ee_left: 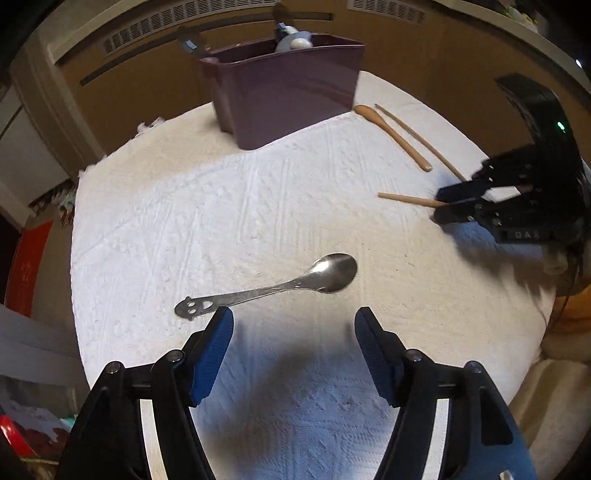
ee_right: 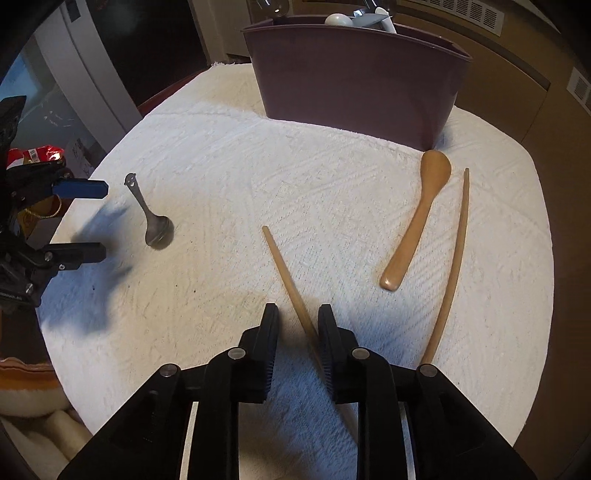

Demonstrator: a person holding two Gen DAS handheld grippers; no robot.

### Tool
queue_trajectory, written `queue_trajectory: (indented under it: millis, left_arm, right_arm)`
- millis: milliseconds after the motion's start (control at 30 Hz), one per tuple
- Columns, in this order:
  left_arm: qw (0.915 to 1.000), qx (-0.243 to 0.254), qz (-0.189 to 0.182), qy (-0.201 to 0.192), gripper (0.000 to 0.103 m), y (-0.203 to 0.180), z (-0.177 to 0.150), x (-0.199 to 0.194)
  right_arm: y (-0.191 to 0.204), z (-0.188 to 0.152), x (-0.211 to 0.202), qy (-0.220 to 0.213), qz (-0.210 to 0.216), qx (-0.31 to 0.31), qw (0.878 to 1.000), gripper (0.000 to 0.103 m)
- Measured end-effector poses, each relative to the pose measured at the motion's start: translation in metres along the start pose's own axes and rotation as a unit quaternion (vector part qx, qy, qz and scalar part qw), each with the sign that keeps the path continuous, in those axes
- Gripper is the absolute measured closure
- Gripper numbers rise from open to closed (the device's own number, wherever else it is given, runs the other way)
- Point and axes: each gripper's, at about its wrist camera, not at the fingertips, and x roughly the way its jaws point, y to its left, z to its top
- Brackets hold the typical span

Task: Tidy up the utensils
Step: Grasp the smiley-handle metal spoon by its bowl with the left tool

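A metal spoon lies on the white cloth just ahead of my open, empty left gripper; it also shows in the right wrist view. A wooden chopstick lies between the fingers of my right gripper, which is open around it, its right finger touching the stick. A wooden spoon and a second chopstick lie to the right. A purple utensil bin stands at the back with utensils inside.
The white cloth covers a round table with edges close on all sides. A wooden cabinet with vents stands behind the bin. Clutter and a red packet sit off the left edge.
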Motion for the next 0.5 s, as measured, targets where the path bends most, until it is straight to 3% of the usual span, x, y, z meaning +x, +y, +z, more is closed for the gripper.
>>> queue_trajectory:
  millis: [67, 167, 300, 333, 433, 500]
  left_arm:
    - [0.9975, -0.069, -0.01, 0.007, 0.033, 0.023, -0.001, -0.001]
    - [0.9805, -0.18, -0.075, 0.024, 0.032, 0.053, -0.007, 0.005]
    - [0.9626, -0.247, -0.1, 0.051, 0.032, 0.064, -0.005, 0.025]
    - [0.9604, -0.257, -0.098, 0.043, 0.025, 0.065, 0.0, 0.025]
    - [0.9593, -0.263, -0.099, 0.023, 0.025, 0.063, 0.025, 0.034]
    - [0.9679, -0.234, -0.092, 0.014, 0.025, 0.049, 0.043, 0.044]
  right_arm:
    - [0.008, -0.002, -0.002, -0.008, -0.001, -0.01, 1.0, 0.075]
    - [0.011, -0.006, -0.01, -0.016, -0.001, -0.022, 1.0, 0.064]
    - [0.015, -0.004, -0.01, -0.021, 0.0, -0.026, 0.999, 0.057]
    - [0.016, -0.005, -0.01, -0.022, 0.004, -0.025, 0.999, 0.057]
    - [0.015, -0.011, -0.007, -0.022, 0.001, -0.022, 1.0, 0.054]
    - [0.015, -0.018, -0.004, -0.019, -0.007, -0.022, 1.0, 0.05]
